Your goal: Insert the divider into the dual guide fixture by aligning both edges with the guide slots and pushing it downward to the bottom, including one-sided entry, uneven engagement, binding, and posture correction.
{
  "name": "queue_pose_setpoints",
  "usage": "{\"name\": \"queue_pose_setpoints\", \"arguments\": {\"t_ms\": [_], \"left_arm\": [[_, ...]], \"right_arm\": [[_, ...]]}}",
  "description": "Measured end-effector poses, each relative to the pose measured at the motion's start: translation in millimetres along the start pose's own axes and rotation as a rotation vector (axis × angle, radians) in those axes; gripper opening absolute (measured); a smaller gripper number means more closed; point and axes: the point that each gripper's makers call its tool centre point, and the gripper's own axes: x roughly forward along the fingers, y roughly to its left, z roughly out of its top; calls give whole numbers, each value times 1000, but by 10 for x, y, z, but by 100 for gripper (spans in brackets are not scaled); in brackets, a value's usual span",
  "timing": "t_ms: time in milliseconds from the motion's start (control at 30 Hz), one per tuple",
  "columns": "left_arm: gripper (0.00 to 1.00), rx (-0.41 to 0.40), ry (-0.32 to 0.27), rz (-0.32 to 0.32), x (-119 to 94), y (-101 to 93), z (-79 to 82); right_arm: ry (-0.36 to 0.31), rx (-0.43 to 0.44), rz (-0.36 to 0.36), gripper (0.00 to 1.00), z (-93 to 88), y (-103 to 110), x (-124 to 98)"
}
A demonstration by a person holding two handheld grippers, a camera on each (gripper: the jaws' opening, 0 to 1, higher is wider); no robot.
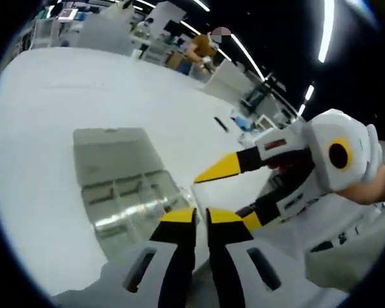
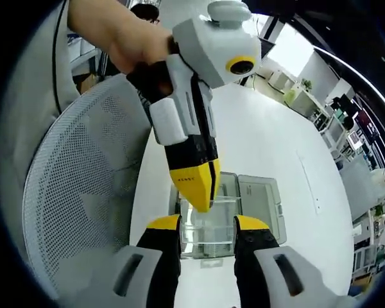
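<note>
1. Firstly, the left gripper view. The left gripper (image 1: 201,217) has its two yellow-tipped jaws almost pressed together, with only a thin dark gap between them; I cannot tell if something thin is pinched there. The right gripper (image 1: 228,192) comes in from the right side with its jaws spread wide. Between them, on the white table (image 1: 38,160), sits the clear fixture (image 1: 125,186), a transparent box with its lid lying open flat behind it (I count one box and one lid). A faint clear edge stands near the jaw tips; it may be the divider, but I am not sure.

2. Secondly, the right gripper view. The right gripper (image 2: 207,224) is spread, one jaw at each side of the clear fixture (image 2: 208,234), not visibly touching it. The left gripper (image 2: 197,196) points down from above with its tips closed, just over the box. A white mesh chair back (image 2: 77,205) stands at the left.

3. Handling, as I judge it: the divider should be a thin, light, stiff and slippery plastic sheet, nearly invisible. It is best pinched at the middle of the top edge, so that both sides go down evenly; a corner grip would tilt and bind it.

4. Count: two grippers, one fixture, one possible divider.
</note>
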Motion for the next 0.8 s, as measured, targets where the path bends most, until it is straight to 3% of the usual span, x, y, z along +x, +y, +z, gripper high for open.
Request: {"name": "queue_pose_setpoints", "arguments": {"t_ms": [800], "left_arm": [[0, -124, 4, -36, 0, -22, -28]], "right_arm": [[4, -25, -10, 27, 19, 17, -5]]}}
